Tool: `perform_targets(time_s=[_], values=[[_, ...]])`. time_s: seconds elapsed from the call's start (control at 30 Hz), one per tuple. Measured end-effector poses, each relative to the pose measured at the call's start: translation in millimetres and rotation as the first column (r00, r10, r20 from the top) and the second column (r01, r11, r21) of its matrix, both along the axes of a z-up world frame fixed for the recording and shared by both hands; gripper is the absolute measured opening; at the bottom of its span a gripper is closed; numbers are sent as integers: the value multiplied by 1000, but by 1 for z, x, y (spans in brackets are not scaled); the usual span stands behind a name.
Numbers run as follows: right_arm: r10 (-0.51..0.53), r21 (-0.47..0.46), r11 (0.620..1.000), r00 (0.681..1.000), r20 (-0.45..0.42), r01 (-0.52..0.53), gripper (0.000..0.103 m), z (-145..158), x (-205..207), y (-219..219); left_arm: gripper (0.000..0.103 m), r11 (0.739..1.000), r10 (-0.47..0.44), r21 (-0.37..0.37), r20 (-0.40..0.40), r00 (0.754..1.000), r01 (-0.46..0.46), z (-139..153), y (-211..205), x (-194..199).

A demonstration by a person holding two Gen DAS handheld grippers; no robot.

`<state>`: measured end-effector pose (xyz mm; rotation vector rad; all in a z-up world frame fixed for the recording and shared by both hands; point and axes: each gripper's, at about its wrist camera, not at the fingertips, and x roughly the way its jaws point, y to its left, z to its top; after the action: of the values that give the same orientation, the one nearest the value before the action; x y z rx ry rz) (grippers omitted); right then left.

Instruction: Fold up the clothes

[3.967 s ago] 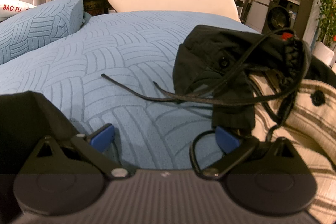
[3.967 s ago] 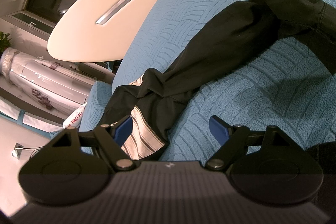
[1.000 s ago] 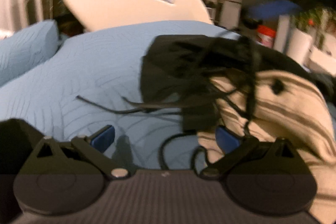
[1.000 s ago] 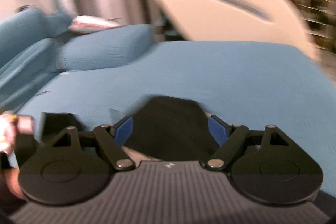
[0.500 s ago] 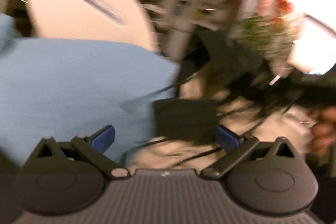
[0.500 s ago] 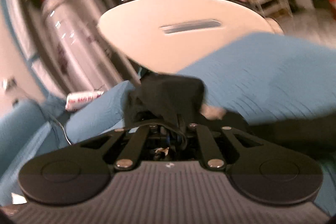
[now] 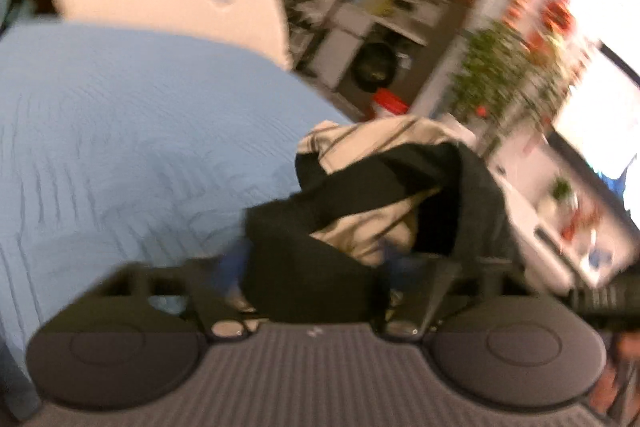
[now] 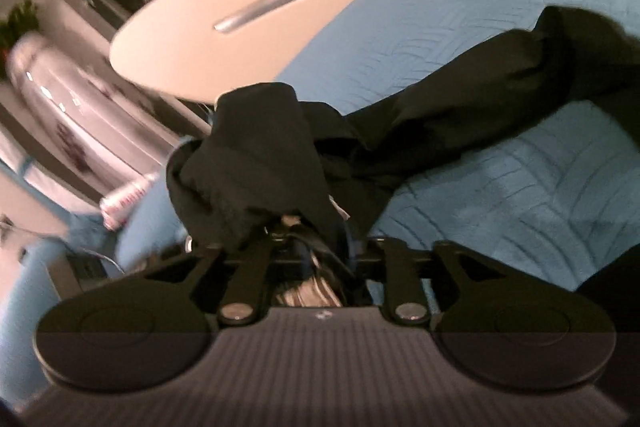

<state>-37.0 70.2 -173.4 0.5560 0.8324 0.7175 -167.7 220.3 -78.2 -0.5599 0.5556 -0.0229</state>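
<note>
Both hand-held grippers have black cloth of the same garment between their fingers. The left hand-held gripper (image 7: 312,267) is closed on a thick fold of the black jacket (image 7: 400,179), whose cream lining with dark stripes (image 7: 360,143) shows where the cloth turns over; the bunch rises in front of the camera, over the edge of the blue quilted bed cover (image 7: 120,131). This view is blurred, so the fingertips themselves are hard to make out behind the fabric.

The right hand-held gripper (image 8: 316,247) has its fingers drawn together on another bunch of the black jacket (image 8: 256,167), with a scrap of the striped lining (image 8: 316,291) pinched low between them. From that bunch a long black sleeve (image 8: 480,91) runs away to the right, lying across the blue bed cover (image 8: 500,195) and ending in a crumpled mass near the frame's right edge.

Behind the bed stands an oval cream headboard (image 8: 248,19) with a silver inset strip (image 8: 268,7). A leafy potted plant (image 7: 504,75) and a front-loading washing machine (image 7: 372,67) show blurred in the left view.
</note>
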Motion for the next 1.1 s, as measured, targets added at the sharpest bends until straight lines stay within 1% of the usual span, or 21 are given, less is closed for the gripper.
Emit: perform_targets(time_s=[0.03,0.1,0.13,0.17,0.2,0.3,0.33,0.37,0.47,0.53,0.57,0.67,0.7,0.77,0.8,0.87,0.9,0.93,1.0,1.03,1.1], values=[[1,-6,1000,1000,1,-1,28,2,-2,-2,43,999,11,-50,-19,1000,-12,-3,4,5],[11,-27,1000,1000,13,-11,28,6,-7,-6,55,990,34,-131,-68,997,-43,-10,12,14],[16,-28,999,1000,19,-15,28,8,-9,-7,78,988,38,-145,-82,996,-49,-14,16,19],[21,-28,999,1000,24,-20,28,9,-11,-8,96,975,71,-199,-150,986,-101,-20,22,26],[26,-28,999,999,29,-25,28,10,-13,-9,100,971,88,-205,-180,980,-125,-25,23,31],[28,-28,999,999,29,-27,28,12,-15,-10,93,974,121,-150,-290,949,-170,-32,31,47],[27,-26,999,999,25,-26,28,11,-14,-11,76,976,120,-138,-304,945,-169,-35,32,49],[24,-17,1000,1000,9,-24,28,8,-12,-11,49,978,119,-128,-318,941,-167,-37,34,50],[14,16,1000,999,-40,-14,28,0,-6,-11,15,985,123,-76,-314,942,-154,-36,32,53],[4,35,999,998,-55,-3,28,-2,-5,-14,12,982,188,26,-224,956,-187,-15,28,45],[0,44,999,998,-62,3,28,-4,-4,-15,12,969,238,98,-151,959,-225,3,27,37],[-3,82,997,998,-66,8,28,-5,-6,-19,12,921,317,227,32,948,-316,58,37,24],[2,99,995,998,-62,4,28,-5,-7,-19,12,910,327,250,56,943,-330,69,42,25],[5,116,993,998,-59,1,28,-6,-8,-19,12,858,359,343,132,924,-382,109,67,37],[10,123,992,998,-58,-2,28,-7,-8,-17,12,843,364,368,146,920,-392,119,74,42],[25,124,992,999,-48,-19,28,-7,-9,-14,12,768,375,486,184,909,-416,155,102,69],[34,119,992,999,-36,-29,28,-7,-10,-12,12,740,379,537,163,911,-404,166,115,85],[40,115,993,999,-26,-37,28,-6,-11,-12,13,750,401,544,78,913,-376,152,126,96],[47,117,992,999,-14,-45,28,-6,-11,-12,24,771,436,551,-93,895,-318,125,150,119],[43,128,991,999,-19,-41,28,-7,-9,-13,30,783,449,551,-178,876,-290,112,161,130],[34,149,989,999,-37,-28,28,-10,-4,-14,31,807,466,541,-342,816,-234,85,185,152]])
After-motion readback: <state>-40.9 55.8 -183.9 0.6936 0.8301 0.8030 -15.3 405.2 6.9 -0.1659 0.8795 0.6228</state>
